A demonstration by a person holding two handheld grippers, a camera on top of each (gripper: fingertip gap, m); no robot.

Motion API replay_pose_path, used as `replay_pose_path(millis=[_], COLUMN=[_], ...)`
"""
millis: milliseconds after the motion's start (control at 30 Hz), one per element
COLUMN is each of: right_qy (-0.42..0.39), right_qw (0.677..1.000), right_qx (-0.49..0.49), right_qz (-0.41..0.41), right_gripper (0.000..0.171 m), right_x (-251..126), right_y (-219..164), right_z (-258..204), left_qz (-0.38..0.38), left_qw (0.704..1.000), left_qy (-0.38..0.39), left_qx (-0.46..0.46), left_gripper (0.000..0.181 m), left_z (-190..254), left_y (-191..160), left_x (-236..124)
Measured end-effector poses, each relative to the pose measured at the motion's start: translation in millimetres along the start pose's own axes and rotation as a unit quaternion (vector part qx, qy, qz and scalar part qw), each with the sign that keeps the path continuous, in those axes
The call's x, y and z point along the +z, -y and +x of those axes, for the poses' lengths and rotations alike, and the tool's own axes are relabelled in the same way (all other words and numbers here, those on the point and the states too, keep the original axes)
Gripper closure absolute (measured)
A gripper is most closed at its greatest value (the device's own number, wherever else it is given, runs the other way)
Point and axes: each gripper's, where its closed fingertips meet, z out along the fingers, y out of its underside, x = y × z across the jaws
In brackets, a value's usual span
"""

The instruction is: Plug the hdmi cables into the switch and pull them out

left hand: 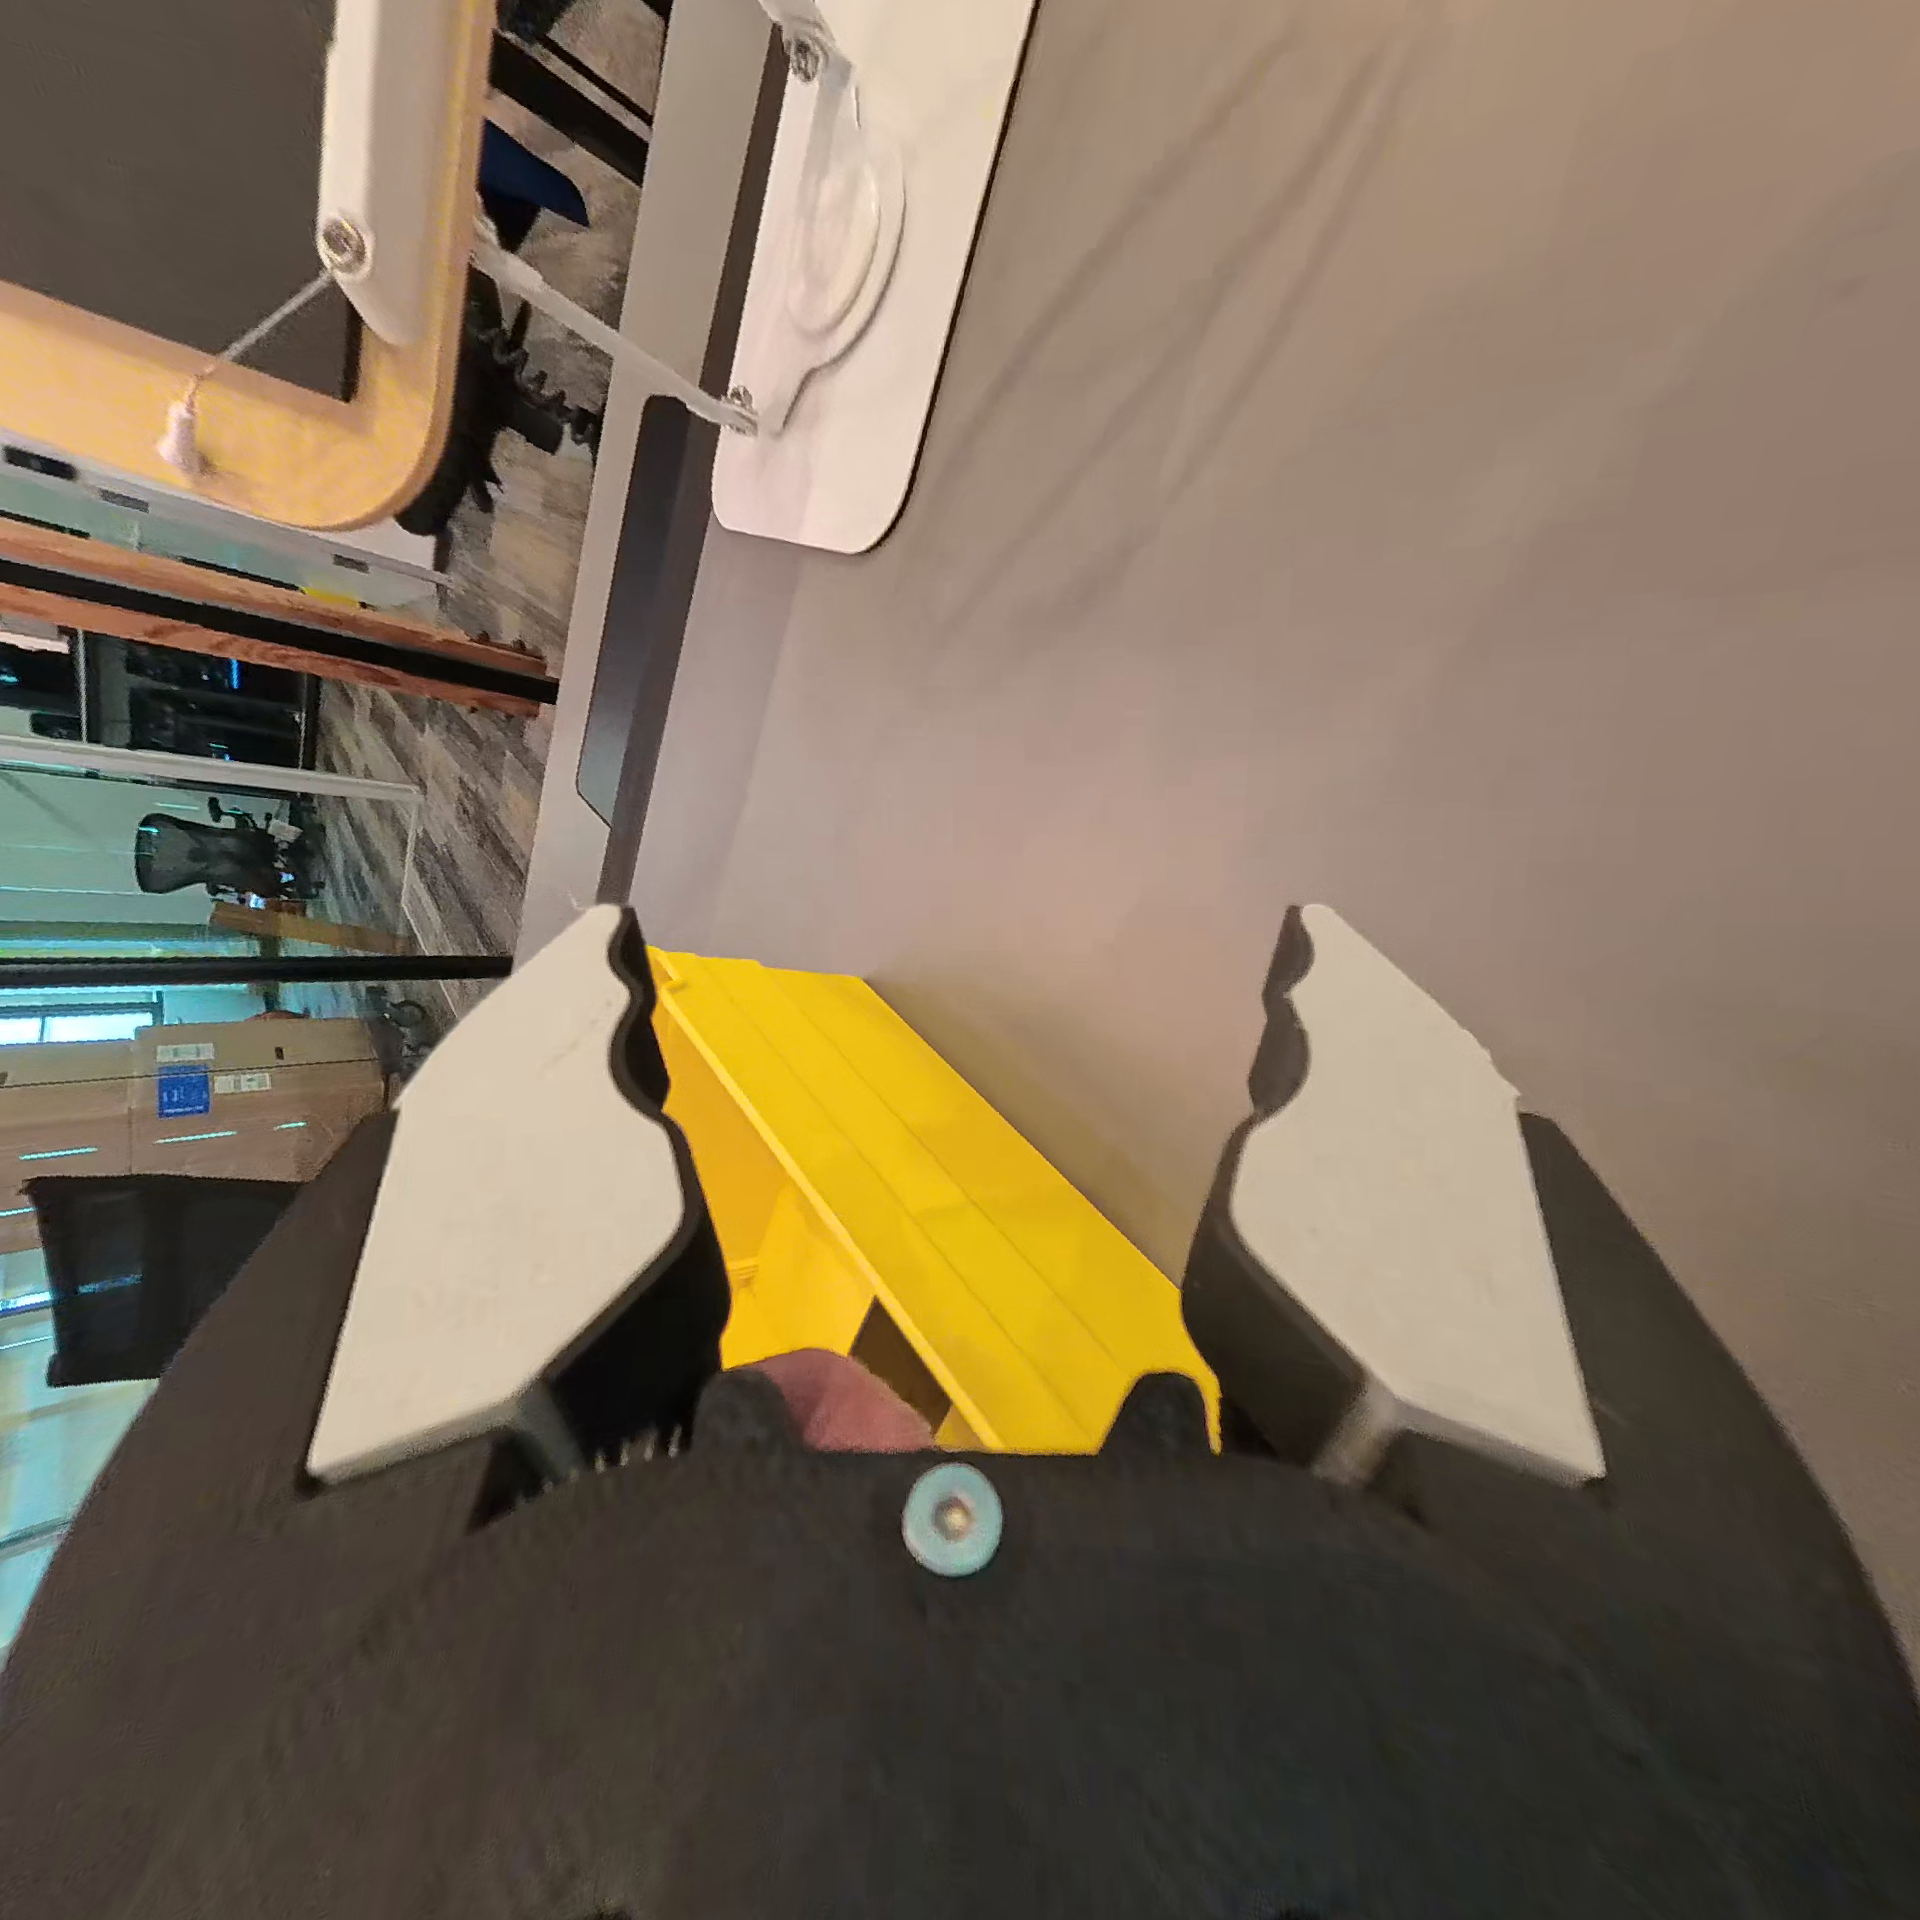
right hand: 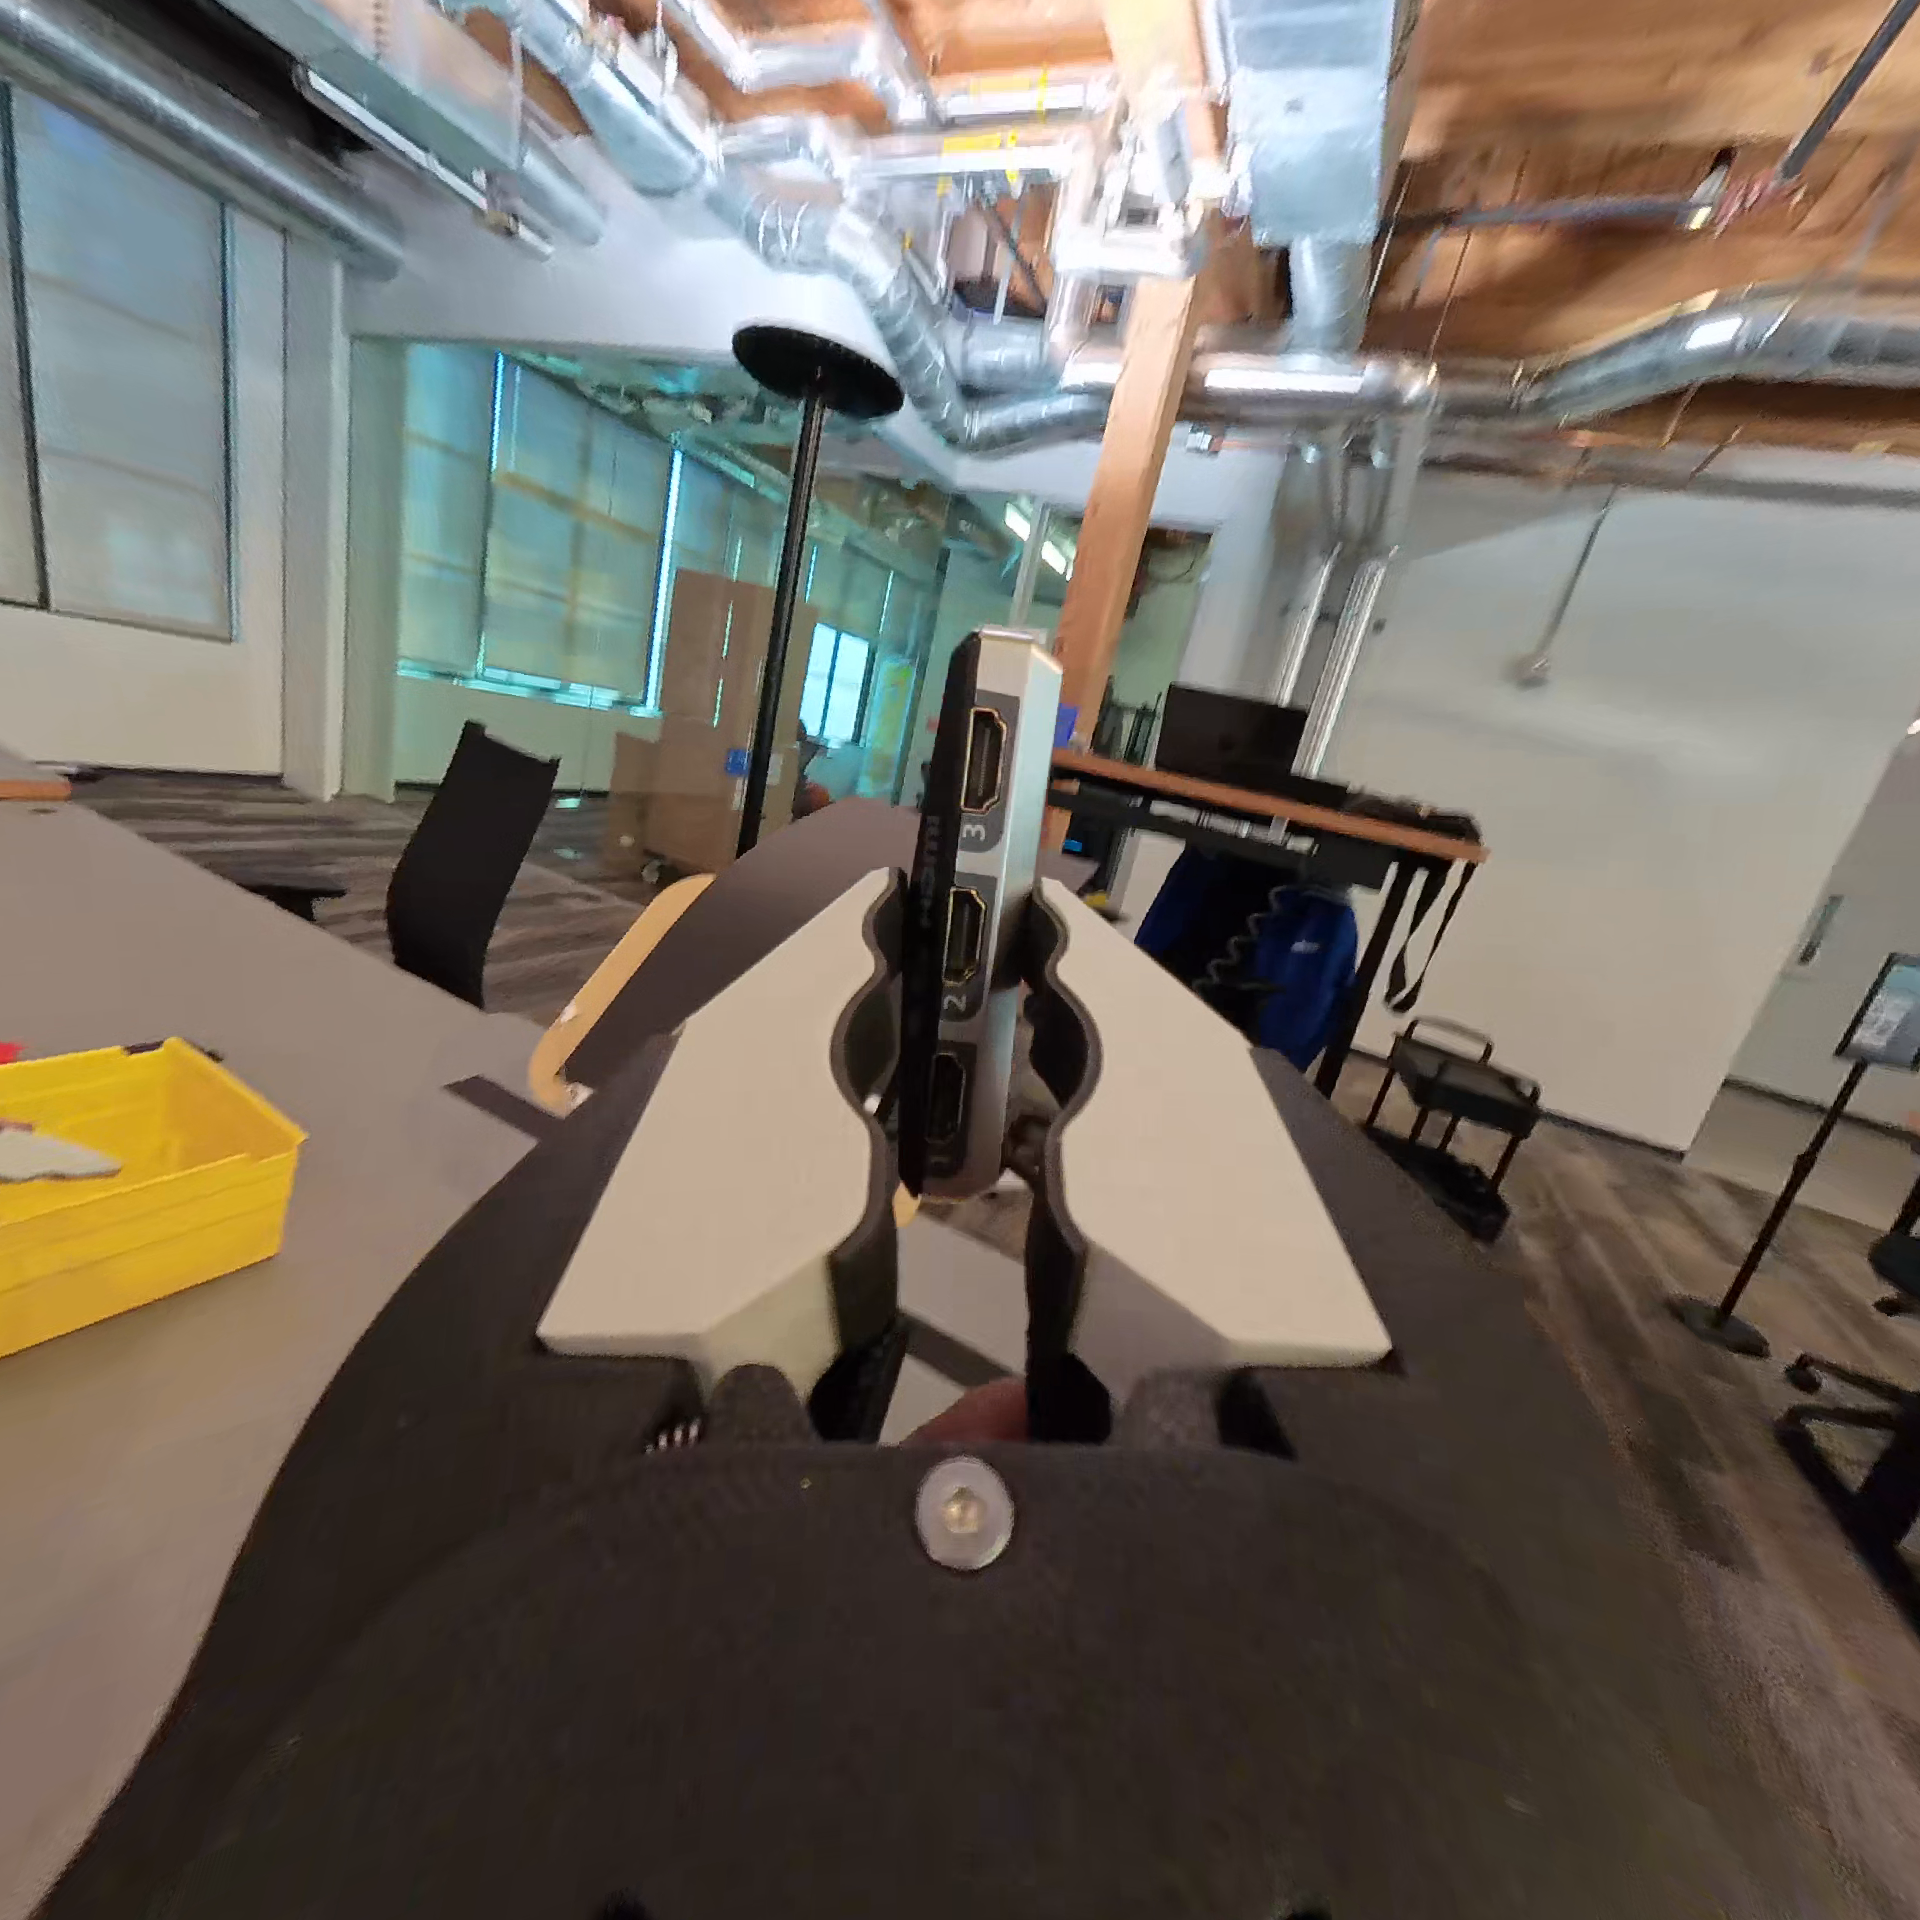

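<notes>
Between my right tool's (right hand: 961, 909) fingers sits the switch (right hand: 971, 914), clamped upright, three ports facing me. My left tool (left hand: 961, 940) gapes wide, empty, above the yellow bin (left hand: 935, 1174) on the worktop (left hand: 1351, 520).

Brushed-metal switch (right hand: 1023, 727) with glossy black face; glossy yellow plastic bin (left hand: 935, 1174); matt grey tabletop (left hand: 1351, 623)

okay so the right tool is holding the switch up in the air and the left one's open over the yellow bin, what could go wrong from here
1. The right tool pinches the switch only near its lower end, on its thin sides; the push of a plug could tilt it or make it slip.
2. No cable shows in either view; the left tool is open over the yellow bin with the view tilted and blurred, so its grab may miss.
3. All three ports look empty, so nothing is plugged yet.
</notes>
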Motion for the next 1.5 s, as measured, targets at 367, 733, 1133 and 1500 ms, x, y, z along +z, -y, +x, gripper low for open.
replay_pose_path(millis=[367,733,1133,1500], right_qy=[-0.029,-0.041,-0.015,0.014], right_qw=[0.995,0.996,0.999,0.997], right_qx=[-0.030,-0.047,0.034,0.023], right_qz=[0.089,0.063,-0.015,-0.076], right_gripper=[0.153,0.152,0.153,0.153], right_x=[-7.2,-4.6,-0.2,55.1], right_y=[45.3,35.7,-82.0,-126.0], right_z=[25.8,35.3,43.7,30.9], left_qz=[-0.008,-0.015,-0.016,-0.012], left_qw=[1.000,0.999,0.999,0.999], left_qy=[-0.020,-0.029,-0.030,-0.028], left_qx=[-0.012,-0.008,-0.014,-0.013], left_gripper=[0.071,0.072,0.072,0.073], left_z=[10.3,17.4,16.4,17.3], left_y=[-8.1,-11.4,-11.5,-10.0], left_x=[9.3,14.0,14.6,15.0])
